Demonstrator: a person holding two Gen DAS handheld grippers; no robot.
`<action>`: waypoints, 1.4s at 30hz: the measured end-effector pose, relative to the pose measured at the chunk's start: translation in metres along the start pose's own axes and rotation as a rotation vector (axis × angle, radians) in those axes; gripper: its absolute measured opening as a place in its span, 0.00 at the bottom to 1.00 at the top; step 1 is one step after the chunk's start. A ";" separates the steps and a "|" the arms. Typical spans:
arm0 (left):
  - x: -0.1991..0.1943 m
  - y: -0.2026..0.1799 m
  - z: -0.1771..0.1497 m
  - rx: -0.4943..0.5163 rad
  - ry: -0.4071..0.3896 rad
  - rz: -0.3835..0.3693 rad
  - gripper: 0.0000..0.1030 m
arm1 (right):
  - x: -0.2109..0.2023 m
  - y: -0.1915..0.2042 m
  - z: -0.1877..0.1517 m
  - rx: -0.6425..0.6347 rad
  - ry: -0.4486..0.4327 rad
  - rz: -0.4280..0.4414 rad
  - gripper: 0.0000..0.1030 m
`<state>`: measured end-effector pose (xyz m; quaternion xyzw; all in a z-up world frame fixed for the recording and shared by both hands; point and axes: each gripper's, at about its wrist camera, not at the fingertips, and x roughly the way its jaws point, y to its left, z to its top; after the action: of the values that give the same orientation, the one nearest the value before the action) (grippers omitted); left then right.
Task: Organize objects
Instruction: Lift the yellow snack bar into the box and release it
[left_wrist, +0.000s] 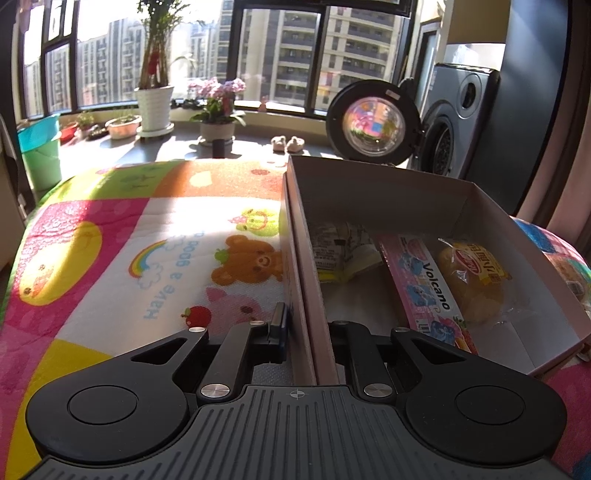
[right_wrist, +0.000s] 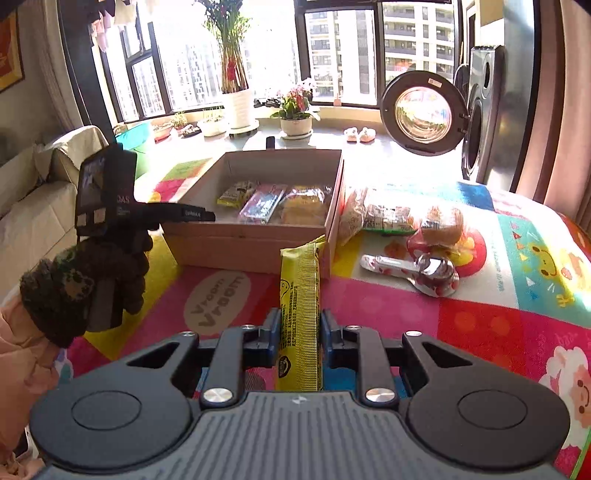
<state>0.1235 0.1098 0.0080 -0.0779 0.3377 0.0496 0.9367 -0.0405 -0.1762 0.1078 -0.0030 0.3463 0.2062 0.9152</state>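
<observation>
In the left wrist view my left gripper (left_wrist: 301, 332) is shut on the left wall of an open cardboard box (left_wrist: 369, 192). One blue pad sits outside the wall; the other finger is inside. In the box lie a yellow packet (left_wrist: 332, 264), a pink "Volcano" packet (left_wrist: 424, 291) and a wrapped bun (left_wrist: 472, 284). The right wrist view shows my right gripper (right_wrist: 298, 328) shut on a long yellow snack packet (right_wrist: 299, 288), held above the mat in front of the box (right_wrist: 240, 251). The left gripper (right_wrist: 201, 214) also appears there, held by a gloved hand (right_wrist: 85, 291).
Right of the box on the colourful play mat (right_wrist: 480, 325) lie bagged snacks (right_wrist: 380, 214), a wrapped bun (right_wrist: 441, 221) and a spoon in a printed wrapper (right_wrist: 417, 273). A washing machine with its door open (right_wrist: 423, 110) stands at the back right. Potted plants (right_wrist: 295, 110) line the window sill.
</observation>
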 end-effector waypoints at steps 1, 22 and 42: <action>0.000 0.000 0.000 0.001 0.000 0.002 0.14 | -0.002 0.001 0.013 0.006 -0.024 0.012 0.21; -0.003 -0.001 -0.001 -0.001 -0.006 0.004 0.14 | 0.172 -0.012 0.079 0.070 -0.018 -0.161 0.21; -0.002 0.000 -0.001 -0.007 -0.005 0.001 0.14 | 0.108 -0.065 0.081 0.040 -0.121 -0.286 0.68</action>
<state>0.1215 0.1091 0.0089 -0.0810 0.3353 0.0514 0.9372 0.1091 -0.1832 0.0919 -0.0216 0.2908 0.0665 0.9542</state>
